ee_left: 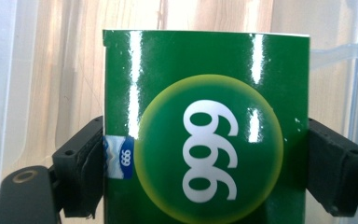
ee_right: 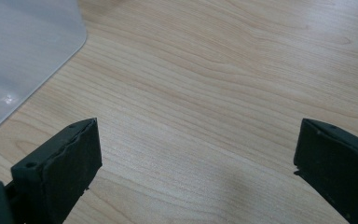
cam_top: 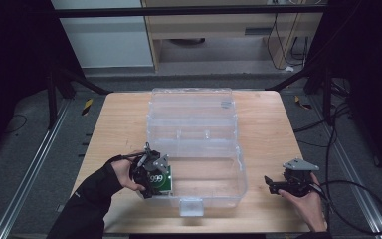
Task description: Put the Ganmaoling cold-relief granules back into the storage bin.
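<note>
A glossy green carton (ee_left: pixel 205 116) printed with a white "999" in a yellow-ringed circle stands between the jaws of my left gripper (ee_left: pixel 205 140). Both black pads (ee_left: pixel 81 158) lie against its sides. From above, the left gripper (cam_top: pixel 154 177) holds the carton (cam_top: pixel 164 181) at the near left corner of a clear plastic storage box (cam_top: pixel 238 164). My right gripper (cam_top: pixel 270 184) rests low over the bare wood to the right of the box. Its jaws stand wide apart with nothing between them (ee_right: pixel 196 149).
The storage box's clear lid (cam_top: pixel 191 107) lies open behind it, and a latch tab (cam_top: pixel 190 205) sticks out at the front. The wooden table (cam_top: pixel 268 124) has bare room on both sides. Cables (cam_top: pixel 358 199) trail off to the right.
</note>
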Action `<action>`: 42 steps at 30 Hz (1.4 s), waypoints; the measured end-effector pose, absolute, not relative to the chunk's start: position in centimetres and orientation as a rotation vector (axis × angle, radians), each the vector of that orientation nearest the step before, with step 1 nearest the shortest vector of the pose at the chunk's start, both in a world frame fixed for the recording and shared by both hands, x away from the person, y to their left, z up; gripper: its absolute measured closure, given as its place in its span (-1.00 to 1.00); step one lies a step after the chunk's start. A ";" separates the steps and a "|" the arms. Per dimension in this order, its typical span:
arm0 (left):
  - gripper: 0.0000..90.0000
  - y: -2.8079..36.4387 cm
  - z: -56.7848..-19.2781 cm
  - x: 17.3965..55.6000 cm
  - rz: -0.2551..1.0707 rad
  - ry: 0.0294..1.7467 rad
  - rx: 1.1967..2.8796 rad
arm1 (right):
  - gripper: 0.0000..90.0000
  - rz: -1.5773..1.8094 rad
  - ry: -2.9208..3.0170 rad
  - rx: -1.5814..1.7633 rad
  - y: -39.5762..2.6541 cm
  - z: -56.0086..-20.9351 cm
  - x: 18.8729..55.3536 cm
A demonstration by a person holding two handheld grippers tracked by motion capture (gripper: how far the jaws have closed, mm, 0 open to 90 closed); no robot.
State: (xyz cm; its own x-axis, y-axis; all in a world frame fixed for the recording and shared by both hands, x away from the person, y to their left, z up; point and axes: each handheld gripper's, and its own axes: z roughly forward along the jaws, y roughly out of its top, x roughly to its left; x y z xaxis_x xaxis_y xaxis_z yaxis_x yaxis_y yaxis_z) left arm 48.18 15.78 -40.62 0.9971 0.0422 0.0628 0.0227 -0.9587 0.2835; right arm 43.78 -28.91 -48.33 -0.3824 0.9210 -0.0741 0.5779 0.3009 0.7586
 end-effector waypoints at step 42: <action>-0.52 29.3 -40.1 46.0 0.378 0.723 2.338 | -0.96 0.904 2.048 1.350 -29.2 -48.2 43.5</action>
